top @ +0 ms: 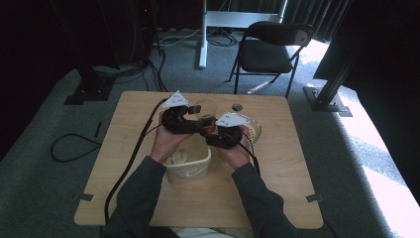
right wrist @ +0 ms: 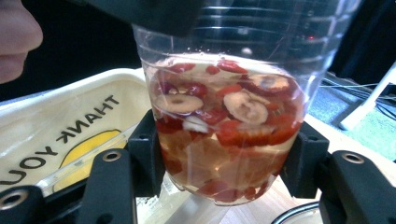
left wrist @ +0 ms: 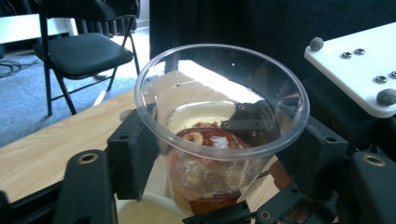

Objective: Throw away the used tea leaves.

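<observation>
Two grippers were clamped on one clear plastic cup (left wrist: pixel 222 126) of reddish liquid with sliced fruit: the left gripper (left wrist: pixel 219 158) held its upper wall and the right gripper (right wrist: pixel 222 158) its lower body, keeping it upright above the surface (top: pixel 148 198) just beyond a cream takeaway tub (top: pixel 190 166). Judging by the full cup, emptying it looked not yet begun. A round lid (top: pixel 253 130) lay near the right hand (top: pixel 236 152), and the tub's rim sat close under the cup.

Black folding chair (top: pixel 270 49), perhaps a lidded bowl (top: pixel 252 130).
</observation>
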`<action>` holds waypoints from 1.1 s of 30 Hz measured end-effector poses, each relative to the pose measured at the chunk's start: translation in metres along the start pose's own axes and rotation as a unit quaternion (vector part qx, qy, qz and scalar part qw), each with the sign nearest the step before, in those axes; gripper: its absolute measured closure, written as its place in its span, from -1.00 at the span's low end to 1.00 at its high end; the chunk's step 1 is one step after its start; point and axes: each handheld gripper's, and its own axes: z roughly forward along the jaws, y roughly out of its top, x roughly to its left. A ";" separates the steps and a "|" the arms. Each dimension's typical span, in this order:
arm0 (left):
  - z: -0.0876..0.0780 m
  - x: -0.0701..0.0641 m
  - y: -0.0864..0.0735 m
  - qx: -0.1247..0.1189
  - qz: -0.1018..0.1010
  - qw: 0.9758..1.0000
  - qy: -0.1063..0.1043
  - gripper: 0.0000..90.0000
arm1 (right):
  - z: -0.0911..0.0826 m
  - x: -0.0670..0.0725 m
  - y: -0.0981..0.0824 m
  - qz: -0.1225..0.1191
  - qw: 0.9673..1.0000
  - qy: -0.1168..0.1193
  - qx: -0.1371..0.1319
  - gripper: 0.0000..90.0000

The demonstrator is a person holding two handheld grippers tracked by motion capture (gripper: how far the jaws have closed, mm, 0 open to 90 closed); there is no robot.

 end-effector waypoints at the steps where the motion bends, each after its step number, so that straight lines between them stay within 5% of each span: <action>1: 0.000 0.000 0.000 -0.001 0.000 1.000 0.001 -0.33 | 0.000 0.000 0.000 0.000 1.000 -0.001 -0.002 -0.06; 12: -0.007 -0.004 0.000 -0.008 0.011 1.000 0.005 -0.41 | -0.006 -0.006 -0.003 0.009 1.000 -0.024 -0.008 -0.05; 21: -0.015 0.008 -0.005 0.006 0.017 0.999 0.042 -0.41 | -0.025 -0.022 -0.008 0.007 0.998 -0.058 -0.006 -0.05; 33: -0.025 0.024 -0.013 0.024 0.025 0.994 0.103 -0.40 | -0.062 -0.053 -0.018 0.017 0.994 -0.109 -0.007 -0.05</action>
